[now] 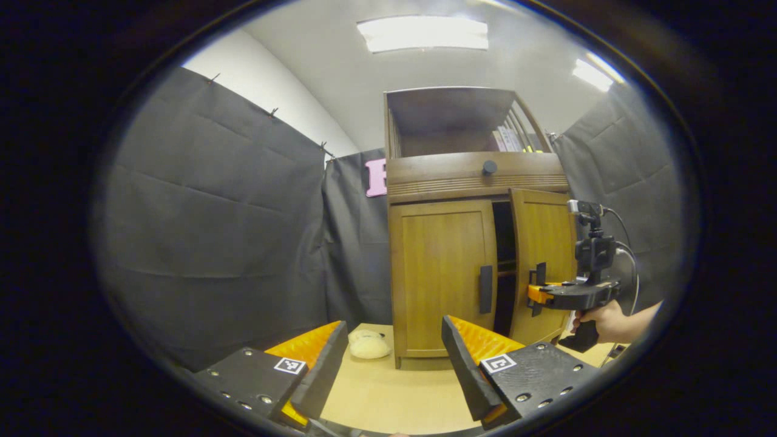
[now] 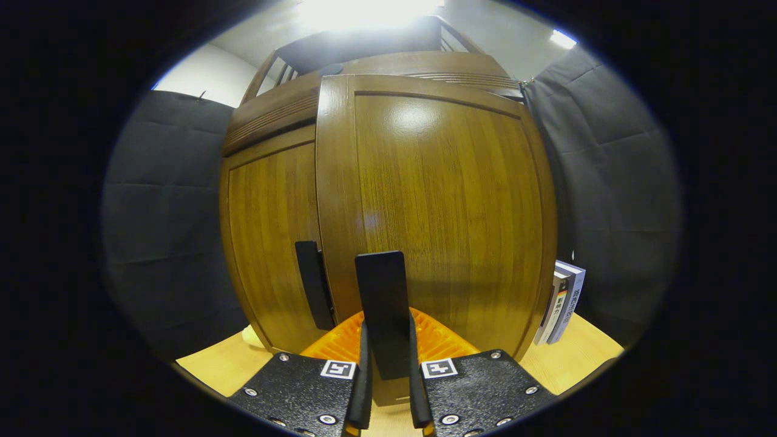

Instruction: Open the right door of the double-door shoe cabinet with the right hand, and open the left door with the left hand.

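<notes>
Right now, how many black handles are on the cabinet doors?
2. One is on the closed left door, the left handle. The other, the right handle, is on the partly open right door, clamped by the right gripper.

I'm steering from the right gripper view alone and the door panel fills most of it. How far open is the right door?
Observer: Partly. The right door stands ajar, with a dark gap between it and the closed left door.
Operator: And where is the left claw?
Observer: The left claw is open in front of the left door, facing it and well apart from the left door handle.
</notes>
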Action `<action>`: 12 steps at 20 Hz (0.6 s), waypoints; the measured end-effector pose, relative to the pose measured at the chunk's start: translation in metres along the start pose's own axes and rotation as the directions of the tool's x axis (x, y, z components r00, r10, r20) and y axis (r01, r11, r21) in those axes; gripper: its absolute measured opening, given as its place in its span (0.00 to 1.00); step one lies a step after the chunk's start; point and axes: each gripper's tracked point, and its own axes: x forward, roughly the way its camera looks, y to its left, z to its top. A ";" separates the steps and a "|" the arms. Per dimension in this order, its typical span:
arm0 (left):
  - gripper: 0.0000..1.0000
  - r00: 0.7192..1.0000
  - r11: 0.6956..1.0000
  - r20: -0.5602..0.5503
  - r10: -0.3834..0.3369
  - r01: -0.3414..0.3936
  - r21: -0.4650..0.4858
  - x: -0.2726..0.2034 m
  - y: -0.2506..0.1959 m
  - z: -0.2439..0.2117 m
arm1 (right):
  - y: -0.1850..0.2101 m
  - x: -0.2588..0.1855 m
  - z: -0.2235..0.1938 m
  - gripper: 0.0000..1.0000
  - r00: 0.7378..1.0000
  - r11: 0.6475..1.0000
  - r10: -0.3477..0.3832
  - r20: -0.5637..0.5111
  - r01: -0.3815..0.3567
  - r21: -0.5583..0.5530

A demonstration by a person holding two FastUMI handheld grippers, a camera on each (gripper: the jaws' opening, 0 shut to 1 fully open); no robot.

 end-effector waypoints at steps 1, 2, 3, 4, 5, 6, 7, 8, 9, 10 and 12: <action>0.88 1.000 1.000 0.002 -0.008 0.008 0.001 -0.001 -0.001 0.001 | 0.000 0.000 0.001 0.25 1.000 1.000 0.002 -0.002 -0.002 -0.002; 0.88 1.000 1.000 0.004 -0.016 0.016 0.000 -0.001 -0.002 0.003 | 0.000 0.001 0.002 0.25 1.000 1.000 0.004 -0.005 -0.004 -0.002; 0.88 1.000 1.000 0.006 -0.022 0.022 0.000 -0.002 -0.002 0.002 | 0.000 0.001 0.002 0.25 1.000 1.000 0.003 -0.003 -0.003 -0.002; 0.88 1.000 1.000 0.009 -0.028 0.028 -0.001 -0.003 -0.003 0.004 | -0.001 0.002 0.003 0.25 1.000 1.000 0.003 -0.001 -0.003 -0.001; 0.88 0.999 0.999 0.012 -0.036 0.036 -0.003 -0.004 -0.004 0.005 | -0.001 0.002 0.002 0.25 1.000 1.000 0.004 -0.001 -0.004 -0.001; 0.94 0.999 0.999 0.011 -0.044 0.044 -0.006 -0.004 -0.005 0.004 | -0.001 0.003 0.002 0.26 1.000 1.000 0.006 -0.003 -0.006 0.001; 0.94 0.999 0.999 0.009 -0.052 0.052 -0.007 -0.004 -0.004 0.001 | -0.001 0.002 0.003 0.26 1.000 1.000 0.005 -0.004 -0.005 0.002; 0.94 0.998 0.998 0.006 -0.060 0.060 -0.010 -0.004 -0.005 0.000 | -0.001 0.004 0.002 0.26 1.000 1.000 0.004 -0.004 -0.004 0.000; 0.95 0.998 0.998 0.005 -0.067 0.067 -0.013 -0.004 -0.005 -0.001 | -0.001 0.004 0.002 0.26 1.000 1.000 0.000 -0.001 0.000 -0.004; 0.94 0.997 0.997 0.007 -0.073 0.073 -0.015 -0.004 -0.006 0.001 | -0.001 0.004 0.002 0.25 1.000 1.000 -0.006 0.000 0.006 -0.005; 0.94 0.996 0.996 0.009 -0.087 0.087 -0.018 -0.004 -0.008 0.001 | -0.002 0.003 0.002 0.25 1.000 1.000 -0.021 0.001 0.021 0.004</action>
